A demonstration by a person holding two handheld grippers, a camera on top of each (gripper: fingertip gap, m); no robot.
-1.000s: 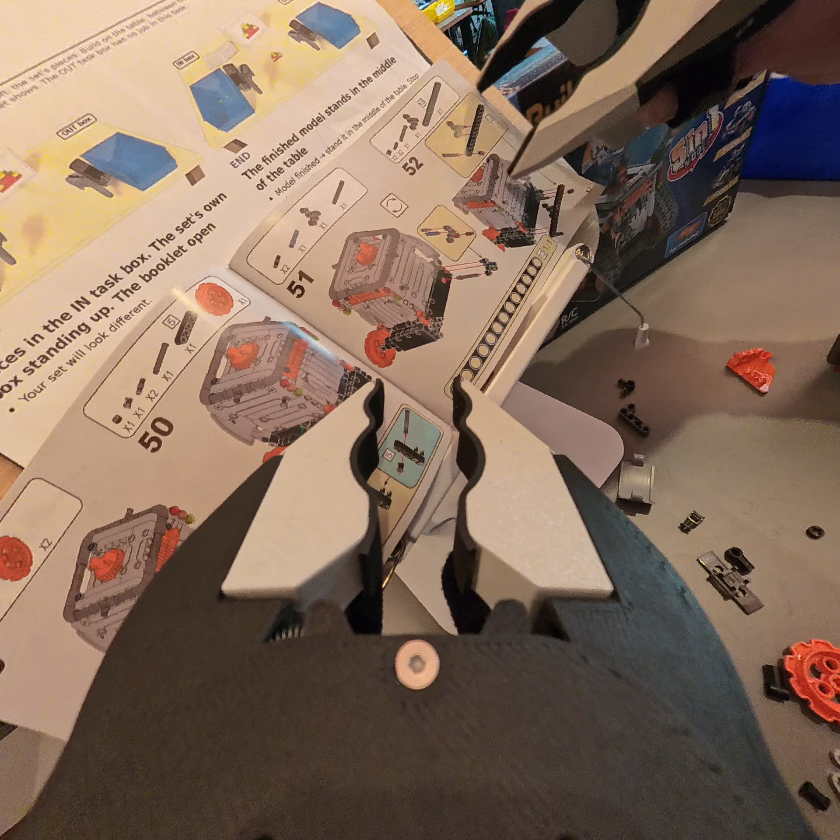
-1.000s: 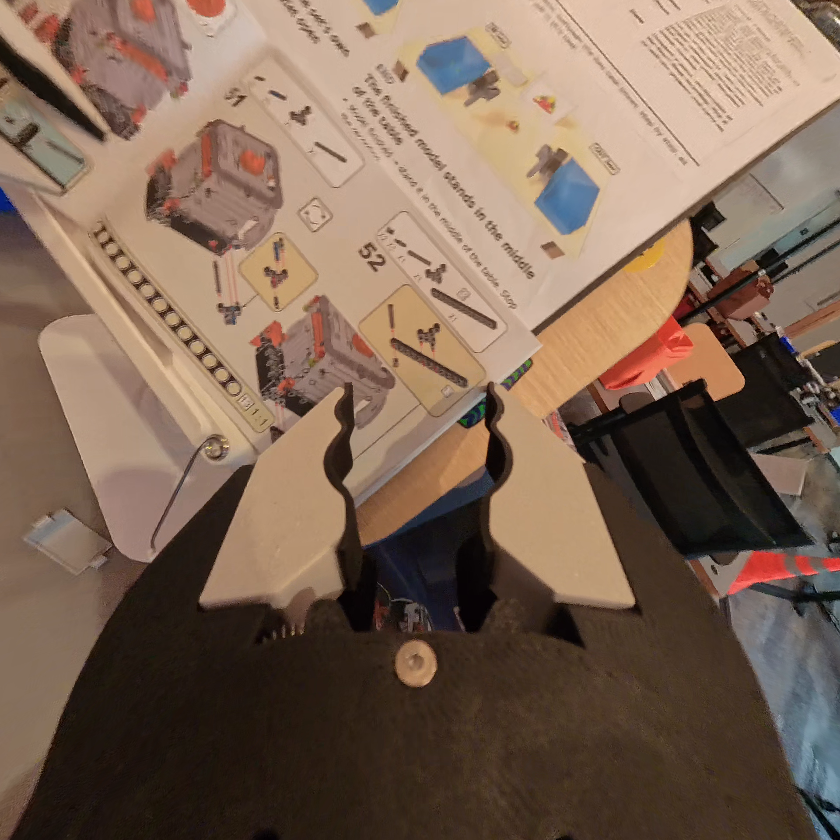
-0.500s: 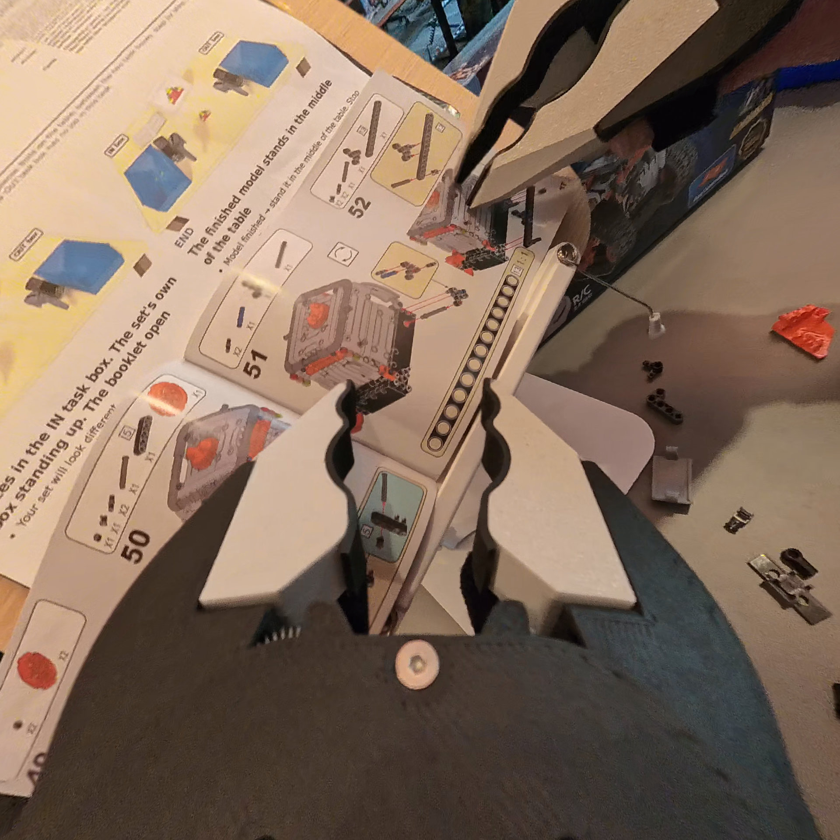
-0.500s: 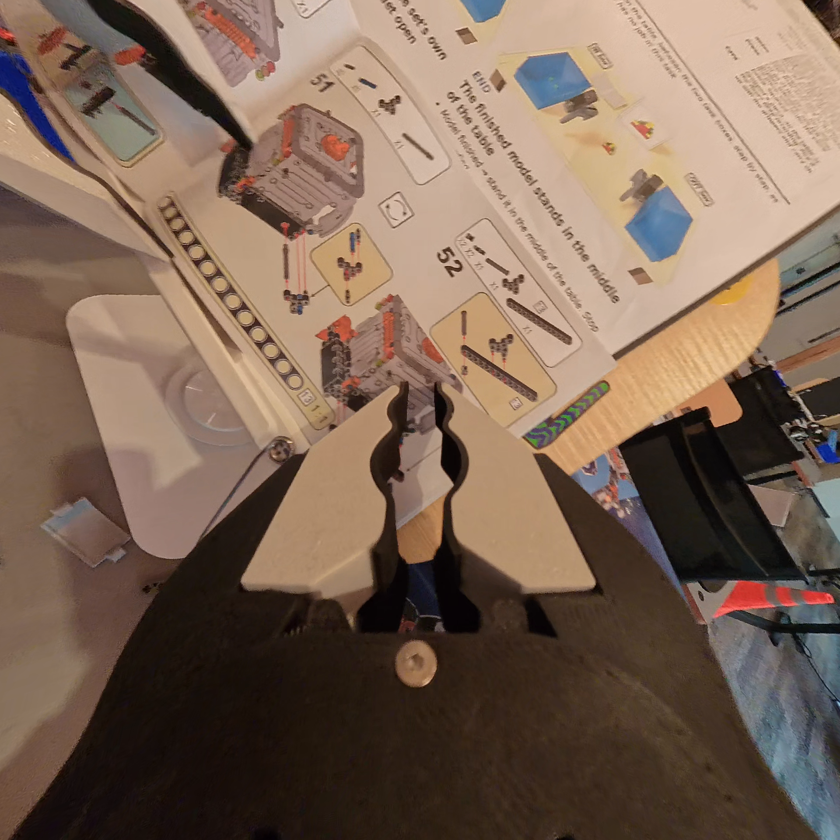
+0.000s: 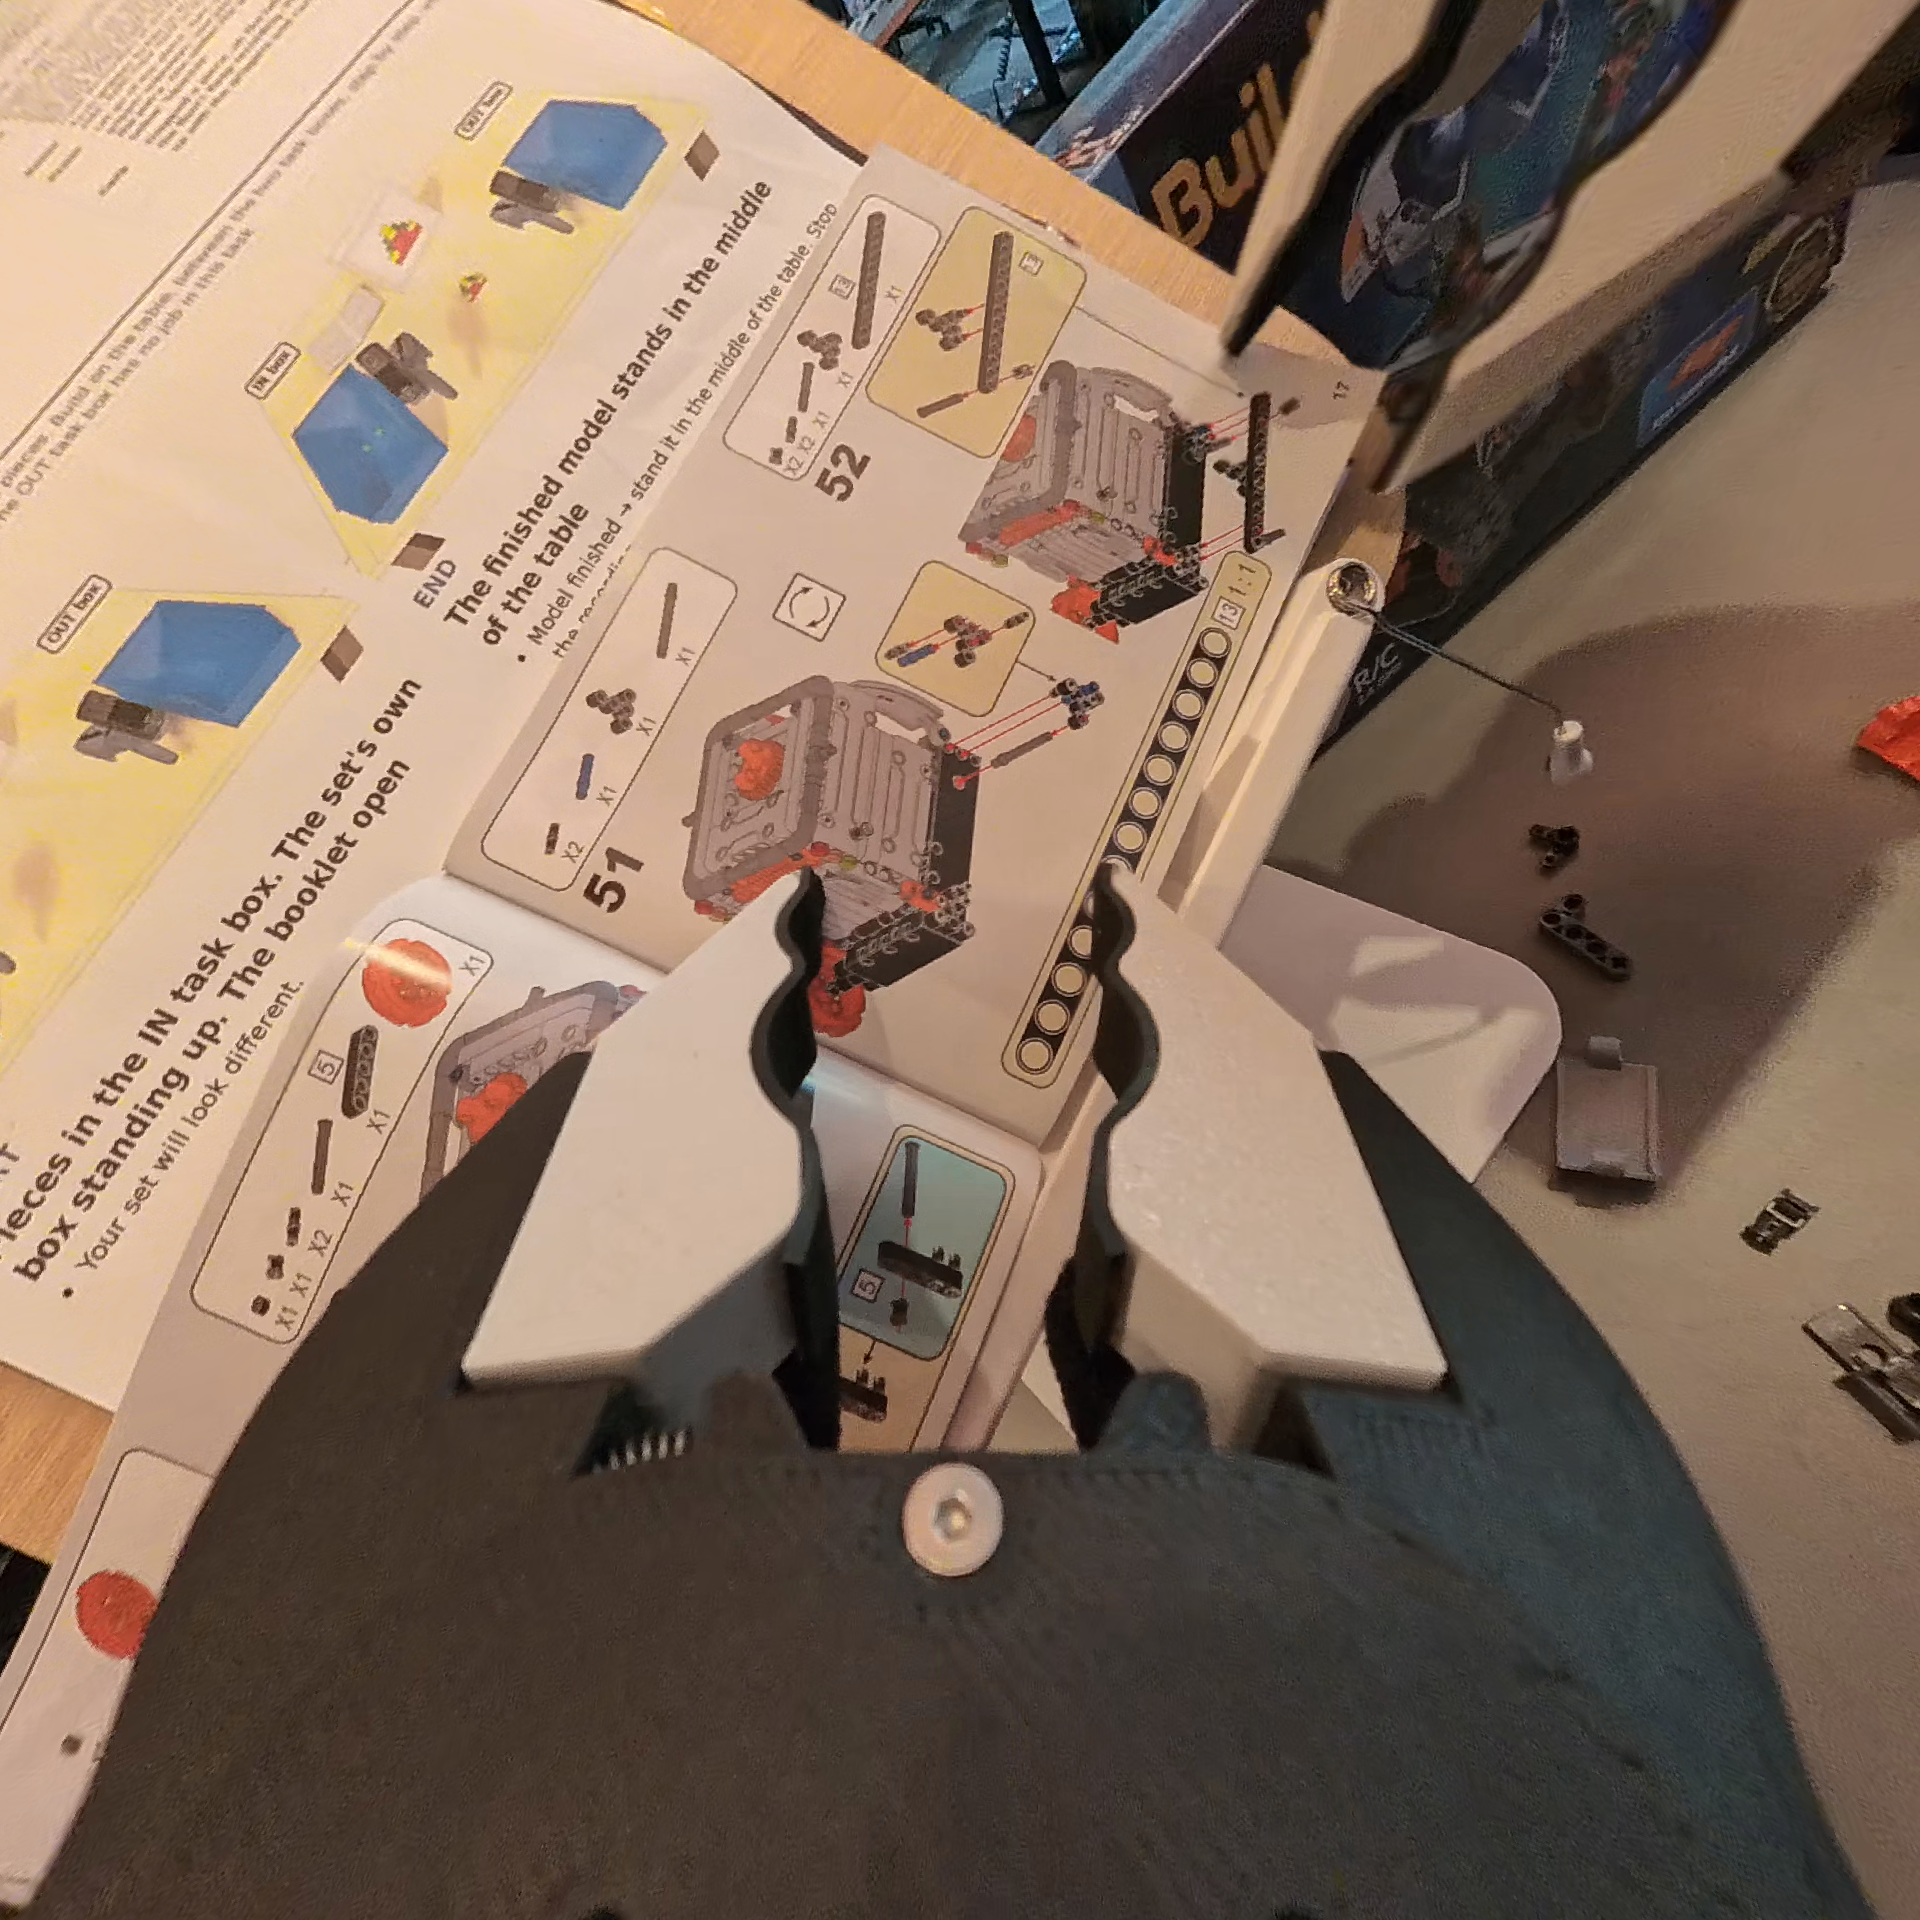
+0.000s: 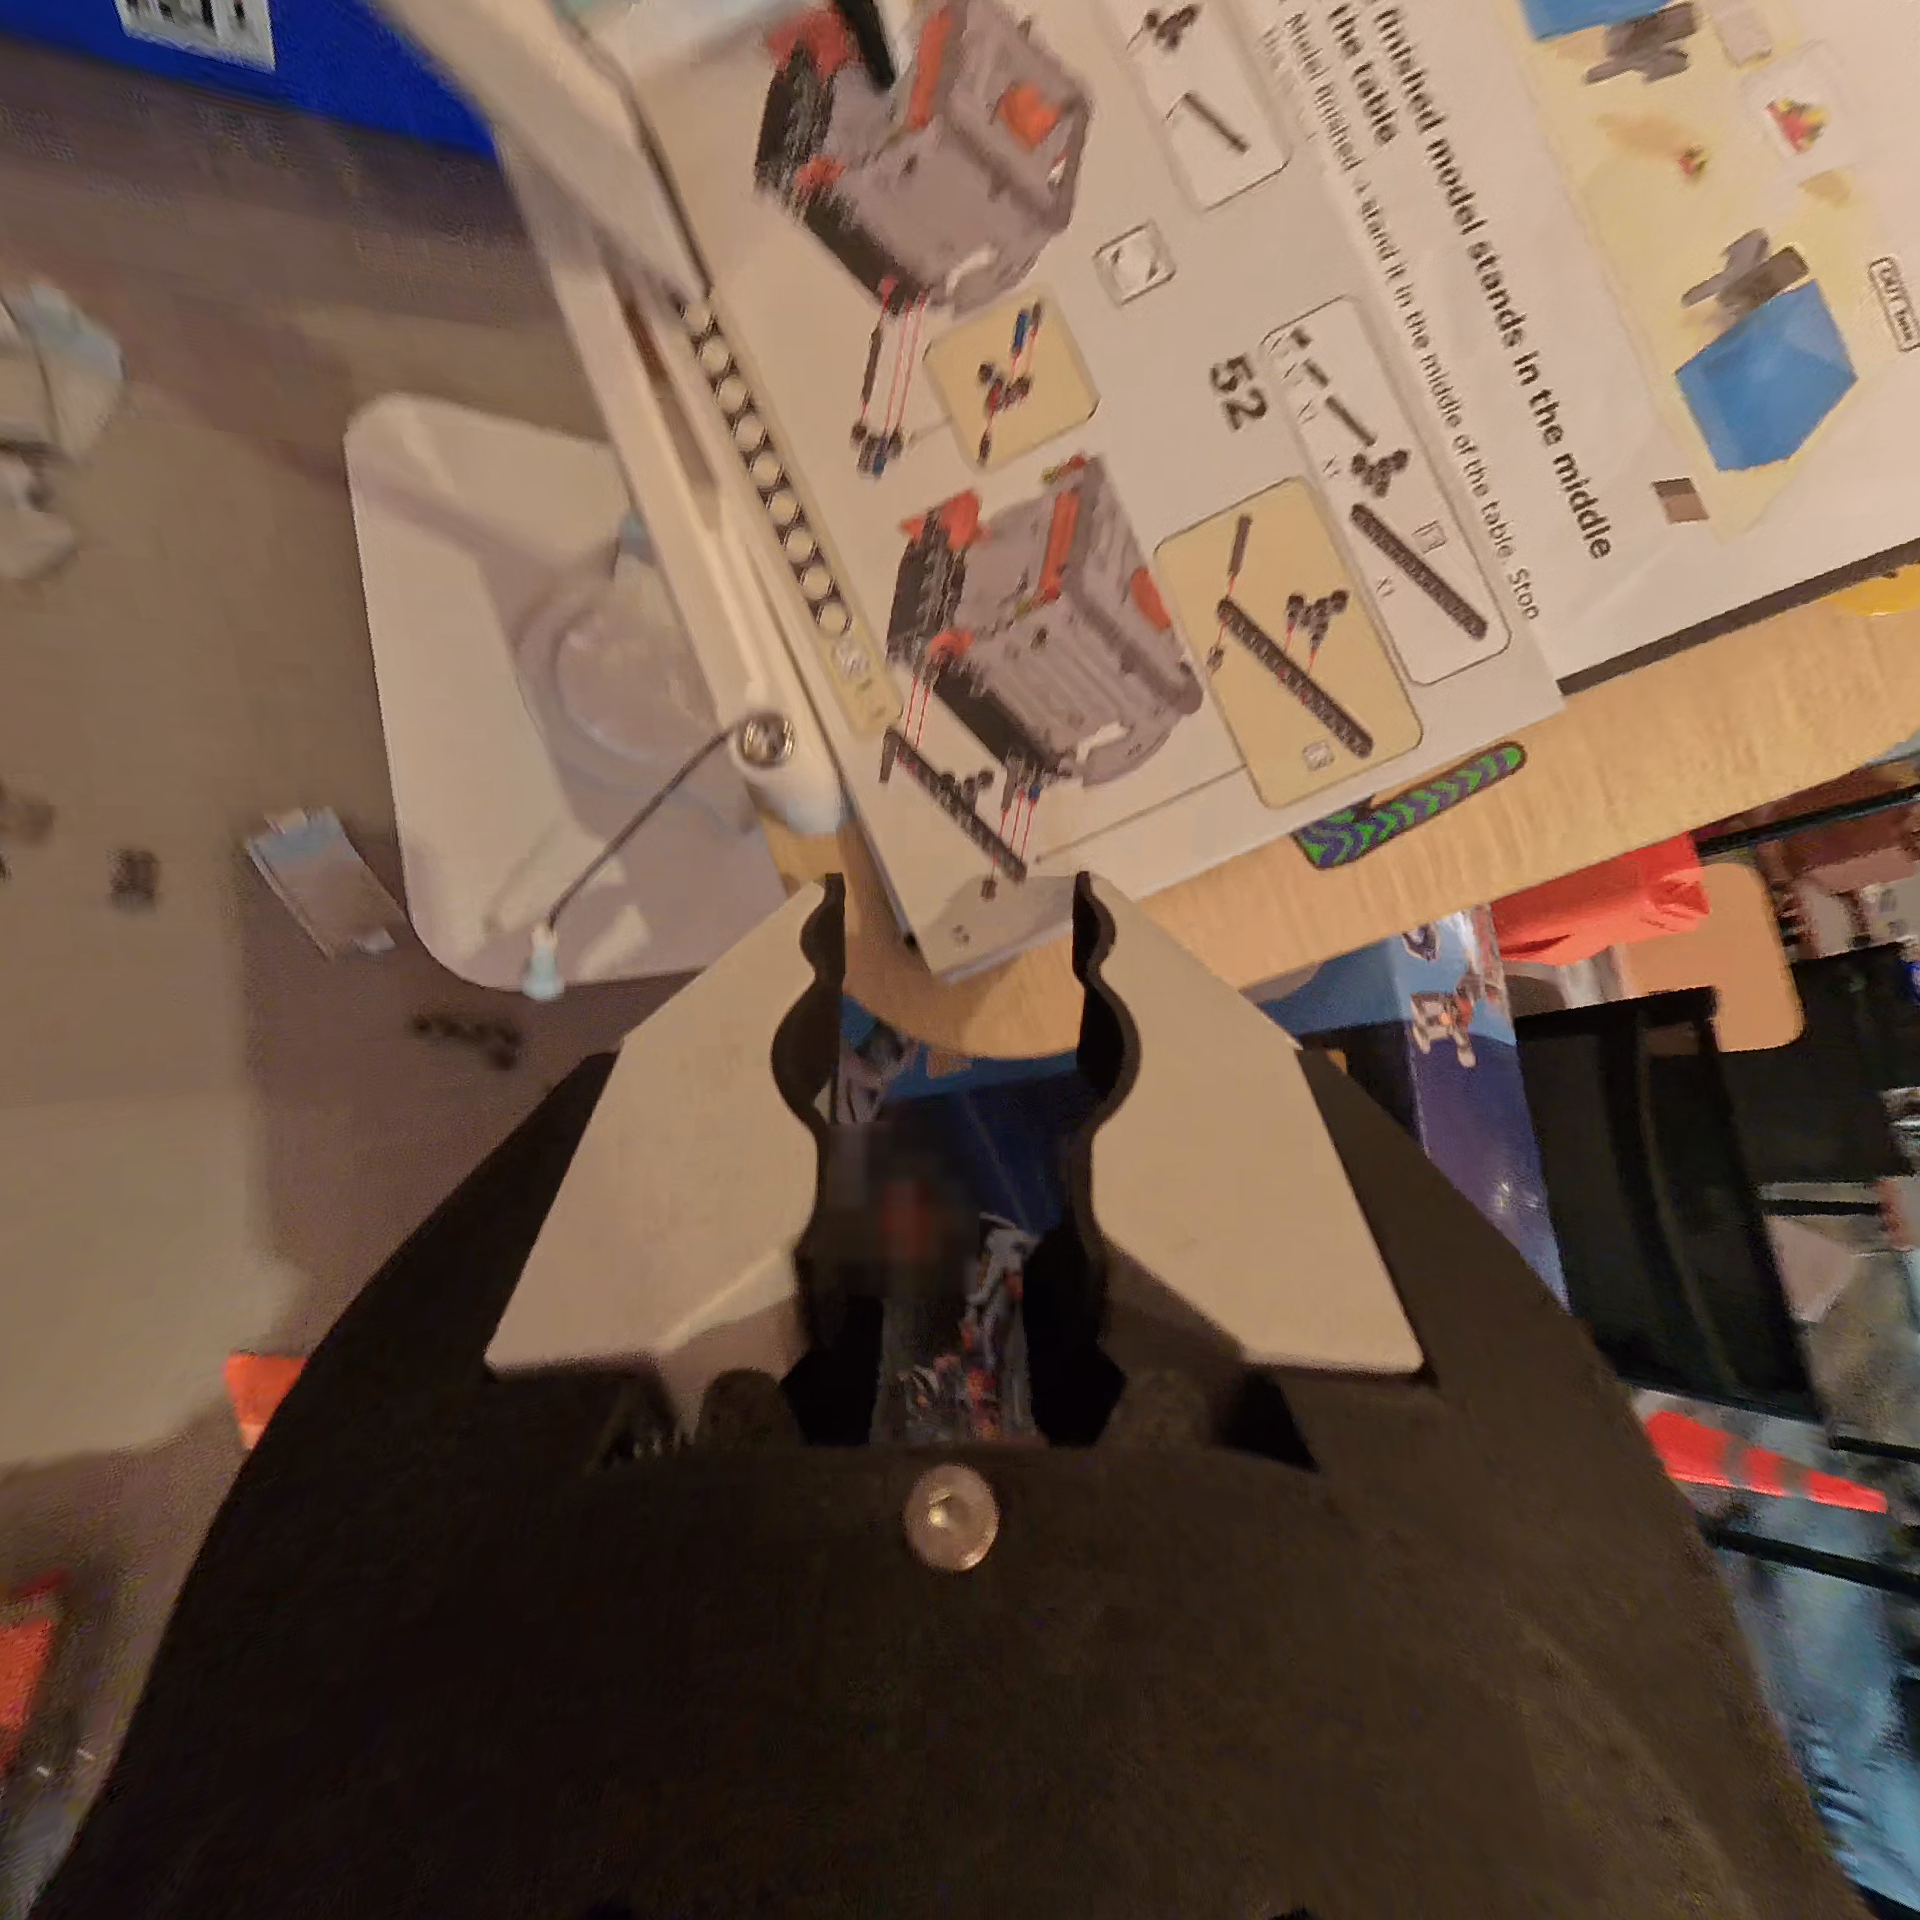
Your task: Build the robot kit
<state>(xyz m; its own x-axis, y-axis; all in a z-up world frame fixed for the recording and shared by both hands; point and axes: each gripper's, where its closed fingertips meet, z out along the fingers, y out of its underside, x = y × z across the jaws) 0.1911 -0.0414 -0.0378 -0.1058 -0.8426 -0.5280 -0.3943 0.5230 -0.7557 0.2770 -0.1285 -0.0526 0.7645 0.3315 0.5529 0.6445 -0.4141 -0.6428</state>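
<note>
Since half a second ago my right gripper (image 6: 954, 896) has spread its fingers again, after nearly pinching together over the page corner; now a clear gap stands between the wavy black inner edges, and nothing sits in it. My left gripper (image 5: 951, 888) has kept its wide spread and is likewise released, gripping nothing.

I see the left one poised over the instruction booklet (image 5: 914, 644), a glossy stapled thing of thin pale paper printed with grey, black and orange block drawings; its pages bow slightly and catch a glare. It leans on a white book stand (image 5: 1392, 997), smooth plastic with a rounded base plate and a thin bent wire page-holder (image 5: 1455, 655). Under the booklet lies a large flat printed sheet (image 5: 260, 436) with blue box pictures, on a light wood-grain board (image 6: 1714, 727).

From the right view, my fingers point at the booklet's lower outer corner (image 6: 966, 925), which shows just between the tips; whether they touch it I cannot tell, the picture being smeared. Below lies a dark blue glossy cardboard box (image 5: 1558, 343).

On the matte grey table (image 5: 1714, 1039) are scattered small black beam pieces (image 5: 1584, 937), a grey clip-like flat part (image 5: 1605, 1122) and an orange scrap (image 5: 1896, 732) at the edge.
</note>
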